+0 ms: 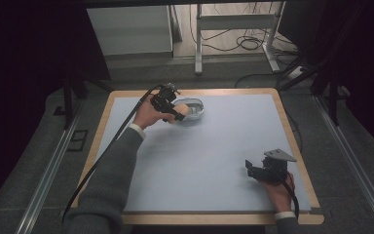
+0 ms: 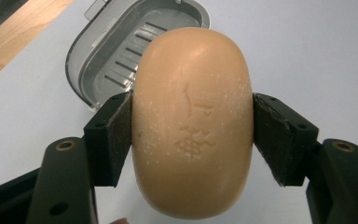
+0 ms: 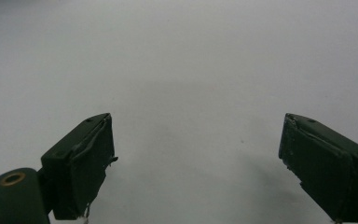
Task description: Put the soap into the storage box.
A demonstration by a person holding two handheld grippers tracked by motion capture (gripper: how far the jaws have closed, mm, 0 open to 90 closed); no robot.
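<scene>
Gripping a peach-coloured oval soap bar (image 2: pixel 192 123) across its narrow sides, the left gripper (image 1: pixel 171 110) is holding it at the table's 11 o'clock, just beside the grey ribbed plastic soap dish (image 2: pixel 121 60), probably for transfer. At 4 o'clock, the right gripper (image 3: pixel 196 163) is resting wide open and empty. A pale blue mat (image 1: pixel 209 151) is covering the wood-edged table (image 1: pixel 292 131); cables are lying on the dark floor beyond.

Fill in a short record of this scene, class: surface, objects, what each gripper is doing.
surface: pale blue mat on wooden table
objects: oval peach-coloured soap bar; grey plastic soap dish, empty
left gripper: fingers shut on soap bar, just short of the dish
right gripper: open, holding nothing, over mat
</scene>
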